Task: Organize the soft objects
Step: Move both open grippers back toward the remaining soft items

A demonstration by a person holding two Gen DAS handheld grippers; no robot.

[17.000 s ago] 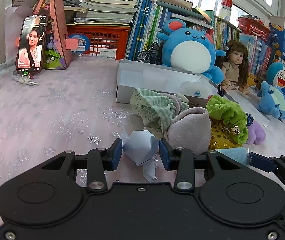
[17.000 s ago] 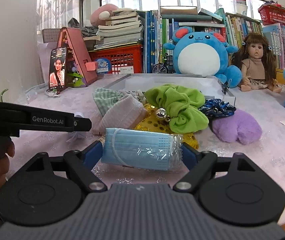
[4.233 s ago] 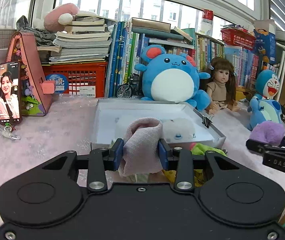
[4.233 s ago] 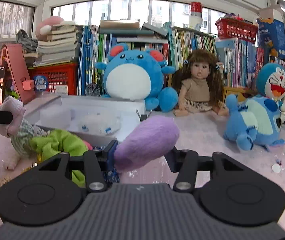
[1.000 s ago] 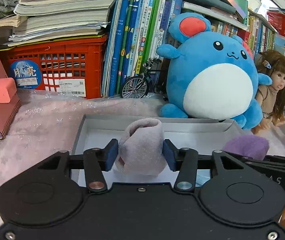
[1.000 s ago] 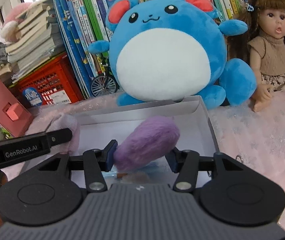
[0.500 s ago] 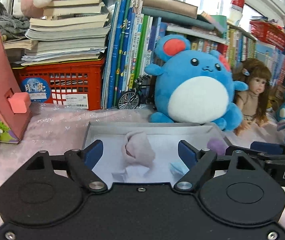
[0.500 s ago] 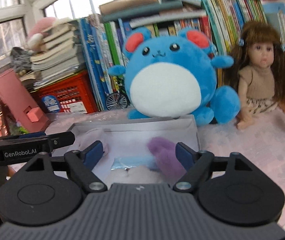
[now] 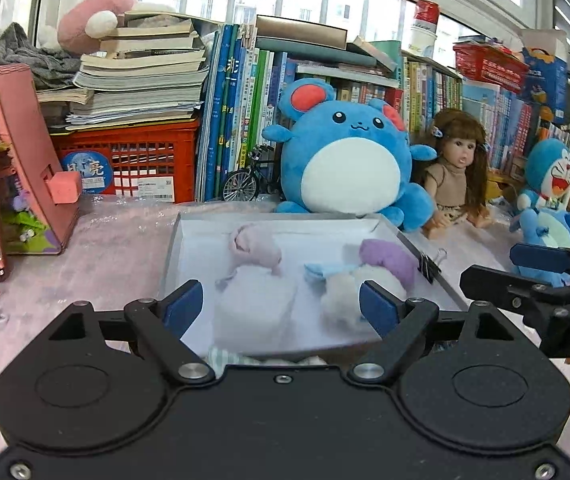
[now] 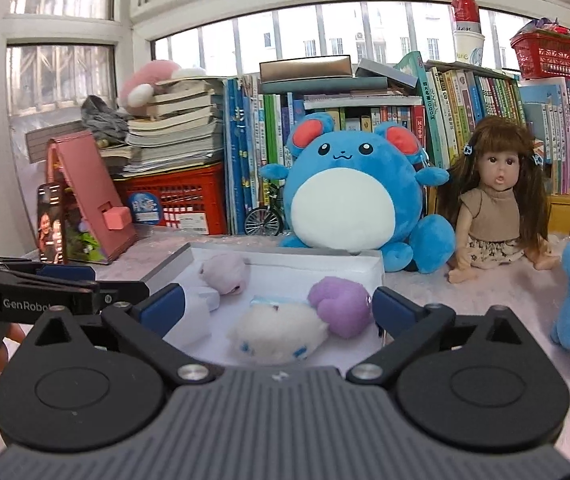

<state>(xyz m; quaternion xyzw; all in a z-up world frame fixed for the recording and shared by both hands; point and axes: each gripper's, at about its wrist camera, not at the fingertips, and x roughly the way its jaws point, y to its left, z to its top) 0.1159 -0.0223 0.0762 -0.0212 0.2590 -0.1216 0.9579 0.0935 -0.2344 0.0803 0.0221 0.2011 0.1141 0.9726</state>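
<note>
Blue round plush (image 9: 349, 160) sits at 12 o'clock behind the white box (image 9: 173, 248), with the long-haired doll (image 10: 493, 204) at its 3 o'clock. Inside the box: white fluffy toy (image 10: 277, 336) nearest the cameras, purple plush (image 10: 341, 306) touching its 2 o'clock side, pink rolled cloth (image 10: 225, 274) at 11 o'clock, and a blue mask (image 9: 325, 269) mostly hidden between white toy and purple plush (only an edge shows). Left gripper (image 9: 281, 306) and right gripper (image 10: 277, 308) both hang spread wide over the box's near edge, nothing between the pads.
</note>
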